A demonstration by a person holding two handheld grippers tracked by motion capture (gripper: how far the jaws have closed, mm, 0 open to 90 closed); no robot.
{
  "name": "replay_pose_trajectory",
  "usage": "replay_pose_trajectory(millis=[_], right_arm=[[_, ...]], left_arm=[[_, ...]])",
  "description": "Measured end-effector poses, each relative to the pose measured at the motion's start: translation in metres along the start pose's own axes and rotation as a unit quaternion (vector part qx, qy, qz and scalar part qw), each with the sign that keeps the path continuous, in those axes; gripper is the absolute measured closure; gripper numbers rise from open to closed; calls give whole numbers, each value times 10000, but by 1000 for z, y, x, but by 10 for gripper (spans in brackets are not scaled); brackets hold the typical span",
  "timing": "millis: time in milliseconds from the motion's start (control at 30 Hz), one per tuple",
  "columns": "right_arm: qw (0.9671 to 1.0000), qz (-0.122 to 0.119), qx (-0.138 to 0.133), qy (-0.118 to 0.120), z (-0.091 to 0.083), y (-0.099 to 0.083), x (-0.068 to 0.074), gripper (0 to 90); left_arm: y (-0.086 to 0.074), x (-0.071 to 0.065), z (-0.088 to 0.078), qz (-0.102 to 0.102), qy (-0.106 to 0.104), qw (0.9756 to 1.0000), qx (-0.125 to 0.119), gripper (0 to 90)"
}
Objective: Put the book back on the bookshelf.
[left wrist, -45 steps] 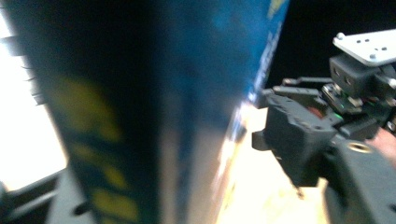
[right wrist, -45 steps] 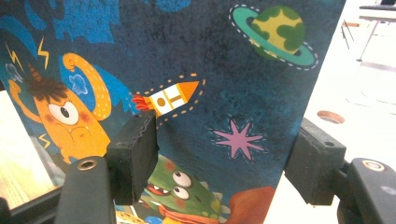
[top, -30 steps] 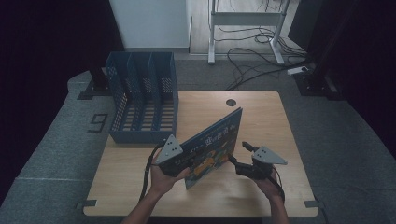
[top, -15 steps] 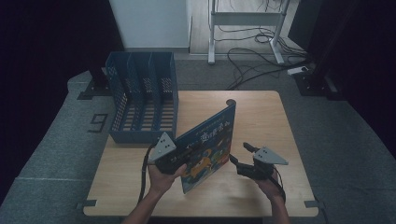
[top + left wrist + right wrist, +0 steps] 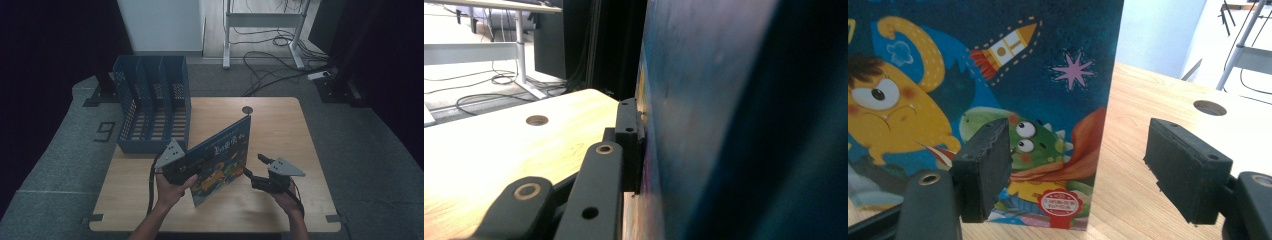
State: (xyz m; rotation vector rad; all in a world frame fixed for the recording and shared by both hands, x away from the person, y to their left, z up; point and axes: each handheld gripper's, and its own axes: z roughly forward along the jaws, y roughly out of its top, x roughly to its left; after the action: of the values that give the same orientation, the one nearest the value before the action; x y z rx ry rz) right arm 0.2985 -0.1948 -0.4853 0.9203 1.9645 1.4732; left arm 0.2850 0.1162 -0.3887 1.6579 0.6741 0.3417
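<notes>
Tilted further upright since a second ago: book (image 5: 221,160), top corner now nearer 12 o'clock, spine edge swung slightly toward the rack (image 5: 152,107). Left gripper (image 5: 192,165) shifted a little with it; right gripper (image 5: 252,170) unmoved.

Stands on its lower edge on the table (image 5: 280,125), near the front middle, cover facing 4 o'clock toward the right hand. Leans back a bit, top corner pointing to a round hole (image 5: 247,110) in the tabletop at 12 o'clock.

Left gripper: clamped on the book's left edge, jaws nearly shut with the thin cover between them, though just eased a touch. Seen close in the left gripper view, one black jaw pressed flat against the dark blue cover (image 5: 724,100).

Right gripper: at 3 o'clock from the book, just beside it, jaws wide apart and gripping nothing. In the right gripper view, book's right edge (image 5: 1108,125) between the two pads, no contact; left pad (image 5: 985,167) in front of the cover, right pad (image 5: 1188,167) over bare wood.

Rack at 10 o'clock, well apart from the book, slots facing up.
</notes>
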Motion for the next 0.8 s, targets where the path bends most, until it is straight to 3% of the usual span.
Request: replay_pose_trajectory(millis=[233, 367, 467, 800], right_arm=[[10000, -22, 16, 9, 0, 0, 0, 263], [10000, -28, 17, 13, 0, 0, 0, 266], [10000, -27, 12, 0, -1, 0, -1, 271], [10000, 16, -31, -67, -4, 0, -4, 273]], left_arm=[[2, -3, 2, 128, 181, 9997, 33, 727], [2, -5, 2, 157, 176, 9996, -140, 795], [3, -10, 4, 347, 262, 9989, -179, 815], [10, -9, 4, 257, 161, 9990, -334, 820]])
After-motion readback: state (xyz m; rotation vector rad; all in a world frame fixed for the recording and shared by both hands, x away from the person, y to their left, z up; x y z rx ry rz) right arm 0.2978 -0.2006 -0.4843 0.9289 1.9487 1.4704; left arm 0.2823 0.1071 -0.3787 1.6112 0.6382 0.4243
